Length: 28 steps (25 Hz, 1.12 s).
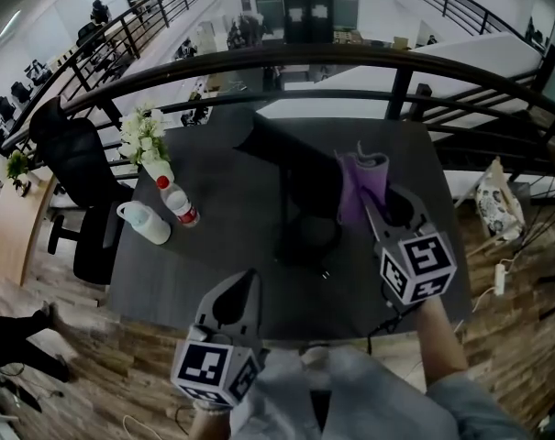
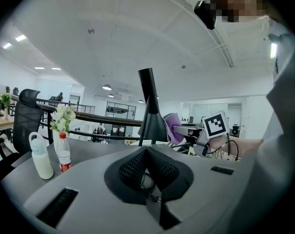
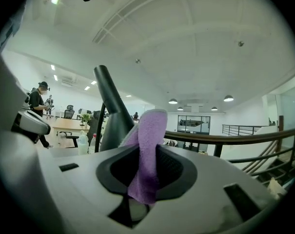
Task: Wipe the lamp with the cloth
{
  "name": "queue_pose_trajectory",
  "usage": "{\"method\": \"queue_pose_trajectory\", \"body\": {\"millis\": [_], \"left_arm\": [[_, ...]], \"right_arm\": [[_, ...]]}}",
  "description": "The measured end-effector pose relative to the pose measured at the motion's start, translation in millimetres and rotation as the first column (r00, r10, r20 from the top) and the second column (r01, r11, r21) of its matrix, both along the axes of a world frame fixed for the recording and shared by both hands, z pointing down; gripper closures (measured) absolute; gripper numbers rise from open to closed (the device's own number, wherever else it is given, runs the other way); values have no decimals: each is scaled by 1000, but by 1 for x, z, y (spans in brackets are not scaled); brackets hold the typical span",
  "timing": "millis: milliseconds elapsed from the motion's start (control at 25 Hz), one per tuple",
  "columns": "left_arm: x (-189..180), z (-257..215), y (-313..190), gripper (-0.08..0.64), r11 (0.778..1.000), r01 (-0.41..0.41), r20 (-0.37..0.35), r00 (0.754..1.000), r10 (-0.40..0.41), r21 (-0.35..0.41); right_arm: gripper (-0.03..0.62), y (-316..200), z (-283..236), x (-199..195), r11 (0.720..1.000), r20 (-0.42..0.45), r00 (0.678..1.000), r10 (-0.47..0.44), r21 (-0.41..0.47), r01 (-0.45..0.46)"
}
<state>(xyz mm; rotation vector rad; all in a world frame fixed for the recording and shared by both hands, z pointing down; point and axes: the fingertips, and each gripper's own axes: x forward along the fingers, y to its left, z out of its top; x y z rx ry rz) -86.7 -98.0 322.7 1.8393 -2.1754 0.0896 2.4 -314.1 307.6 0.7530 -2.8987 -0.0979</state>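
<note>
**A:** Right gripper (image 1: pixel 376 211) has its fingers (image 3: pixel 179 167) pinching the purple cloth (image 1: pixel 362 183), held just beside the black lamp (image 1: pixel 291 154). Left gripper (image 1: pixel 247 284) hangs near the bench (image 1: pixel 213 264) edge, fingers (image 2: pixel 132 168) pressed together on nothing.

**B:** My worry is that nobody's steadying that lamp. Push sideways on the shade and the whole thing could tip or skid, I'd guess toward the water bottle (image 1: pixel 178 202) and flowers (image 1: pixel 144 136).

**A:** Yep. Also only a strip of cloth is pinched and the rest sticks up loose. Rub hard and it might slide out, or bare fingers scrape the shade.
</note>
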Motion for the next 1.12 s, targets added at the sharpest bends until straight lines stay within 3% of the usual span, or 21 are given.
{"method": "queue_pose_trajectory", "body": {"millis": [680, 880, 1120], "left_arm": [[-7, 1, 18, 551, 1000, 11, -14, 1000, -11, -13], [-9, 0, 26, 551, 1000, 25, -17, 1000, -25, -13], [-12, 3, 36, 551, 999, 46, -27, 999, -47, -21]], "right_arm": [[500, 85, -51, -43, 981, 73, 981, -178, 97, 171], [500, 104, -58, -66, 967, 46, 975, -218, 145, 209], [500, 115, -48, -90, 965, 26, 973, -228, 142, 223]]}}
